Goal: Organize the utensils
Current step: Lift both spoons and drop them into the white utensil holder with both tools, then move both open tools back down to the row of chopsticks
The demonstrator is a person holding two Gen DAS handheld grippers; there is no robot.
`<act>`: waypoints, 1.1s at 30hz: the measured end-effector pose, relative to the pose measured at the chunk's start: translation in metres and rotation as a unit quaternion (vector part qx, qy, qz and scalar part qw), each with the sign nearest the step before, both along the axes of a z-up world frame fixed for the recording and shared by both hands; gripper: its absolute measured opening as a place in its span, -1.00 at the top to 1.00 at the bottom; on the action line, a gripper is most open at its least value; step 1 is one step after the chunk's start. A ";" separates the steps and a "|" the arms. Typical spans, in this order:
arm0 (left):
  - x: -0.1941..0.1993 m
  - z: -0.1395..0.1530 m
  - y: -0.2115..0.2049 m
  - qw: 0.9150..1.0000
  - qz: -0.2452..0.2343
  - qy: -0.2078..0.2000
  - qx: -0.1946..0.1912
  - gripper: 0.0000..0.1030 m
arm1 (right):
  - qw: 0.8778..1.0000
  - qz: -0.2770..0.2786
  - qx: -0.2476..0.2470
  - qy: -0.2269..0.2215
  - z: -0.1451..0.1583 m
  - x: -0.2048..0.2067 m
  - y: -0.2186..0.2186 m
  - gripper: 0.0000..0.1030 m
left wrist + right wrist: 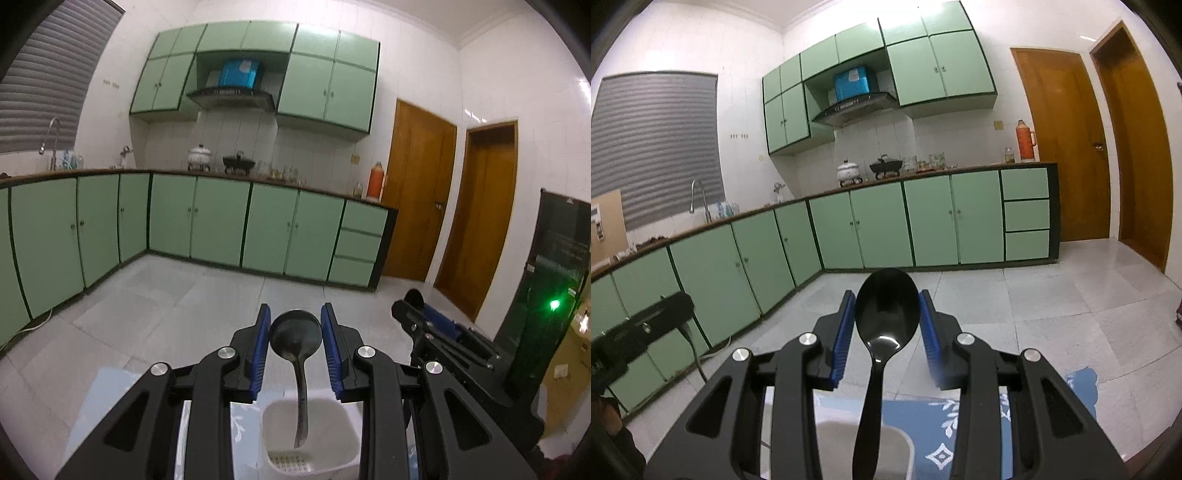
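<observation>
My left tool [294,325] has its two blue pads pressed on the round bowl of a dark metal spoon [295,338], one pad on each side. The spoon hangs with its bowl up and its thin handle pointing down. The handle's end sits over the open top of a white bin [343,435] with little holes in its floor. I cannot tell if the handle touches the bin. The bin stands on a counter [122,387] with a shiny top.

My right tool [887,314] is clamped on a black plastic spoon [886,314] the same way — blue pads on both sides of the bowl, handle hanging down. Under this handle I see only a pale, blurry rim [905,439], so the holes and inside of the bin show up in the left view alone.

The right view gives me something else: a blue cloth [982,432] with white flower and diamond shapes lies on the counter, just right of the pale rim. In the left view I only catch a thin strip of it.

Each camera also sees the other tool. In the left view the right tool sits off to the right, a bit ahead. In the right view the left tool is a dark shape at the left edge.

Farther out are the grey floor tiles [184,295], the green cabinets [879,225] — and two brown doors [1067,147].
</observation>
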State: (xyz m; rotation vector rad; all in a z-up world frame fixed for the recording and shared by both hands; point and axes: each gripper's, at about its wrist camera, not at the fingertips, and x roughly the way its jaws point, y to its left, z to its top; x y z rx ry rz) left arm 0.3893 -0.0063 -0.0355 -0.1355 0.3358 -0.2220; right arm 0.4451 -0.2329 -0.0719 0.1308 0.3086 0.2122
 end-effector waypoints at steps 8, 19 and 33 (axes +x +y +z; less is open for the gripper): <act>-0.001 -0.017 -0.001 0.999 -0.012 0.032 0.009 0.41 | 0.999 0.009 0.027 0.039 -0.015 -0.014 -0.013 0.02; -0.063 0.003 0.004 1.000 -0.004 0.017 0.026 -0.03 | 0.997 -0.017 0.053 0.058 -0.005 -0.083 -0.048 -0.52; -0.177 -0.055 0.013 0.991 -0.005 0.122 0.050 -0.18 | 0.987 -0.004 0.033 0.155 -0.045 -0.219 -0.051 -0.73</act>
